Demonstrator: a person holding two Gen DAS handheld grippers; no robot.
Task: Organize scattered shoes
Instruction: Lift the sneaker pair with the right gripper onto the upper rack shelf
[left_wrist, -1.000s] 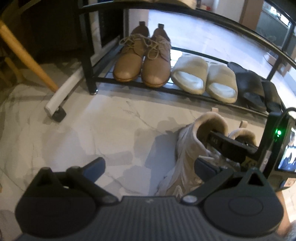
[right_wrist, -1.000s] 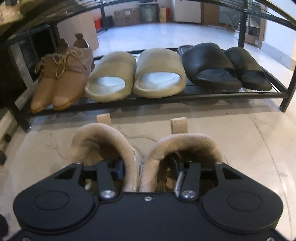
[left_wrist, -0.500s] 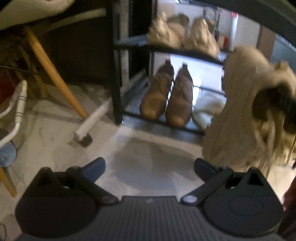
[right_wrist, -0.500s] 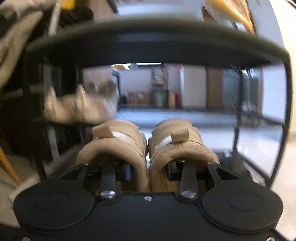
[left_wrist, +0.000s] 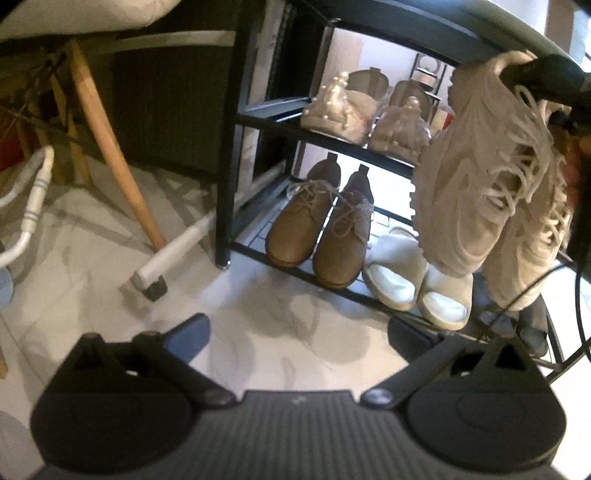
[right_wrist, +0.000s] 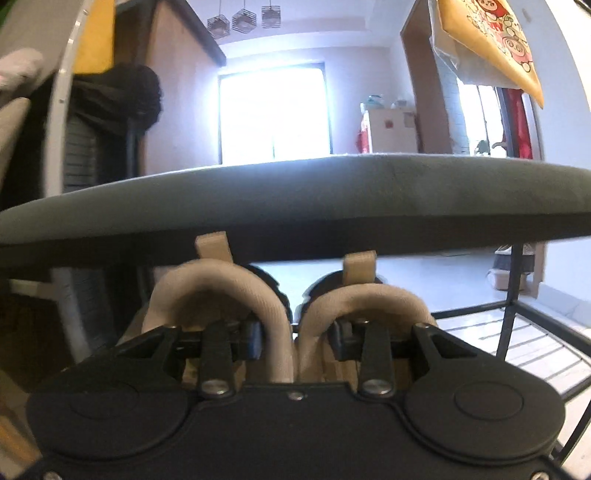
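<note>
A pair of beige knit lace-up sneakers (left_wrist: 491, 199) is being pinched by the collars in the right gripper (right_wrist: 295, 332), hanging in front of the black metal shoe rack (left_wrist: 225, 155). Brown lace-ups (left_wrist: 321, 229), cream slides (left_wrist: 417, 280) and pearl-trimmed shoes (left_wrist: 365, 114) are already being stored. The left gripper (left_wrist: 295, 332) is being held spread, empty. The grey padded top edge (right_wrist: 295, 192) is being crowded; open shelf room lies rightward.

The beige sneakers (left_wrist: 480, 206) look like soft knit cloth with woven laces. On the matt black metal shoe rack (left_wrist: 225, 155), the brown lace-ups (left_wrist: 317, 232) seem smooth leather (faintly shiny). Beside the rack, the chair leg (left_wrist: 110, 147) is bare wood; the floor (left_wrist: 92, 258) is glossy marble-like tile.
</note>
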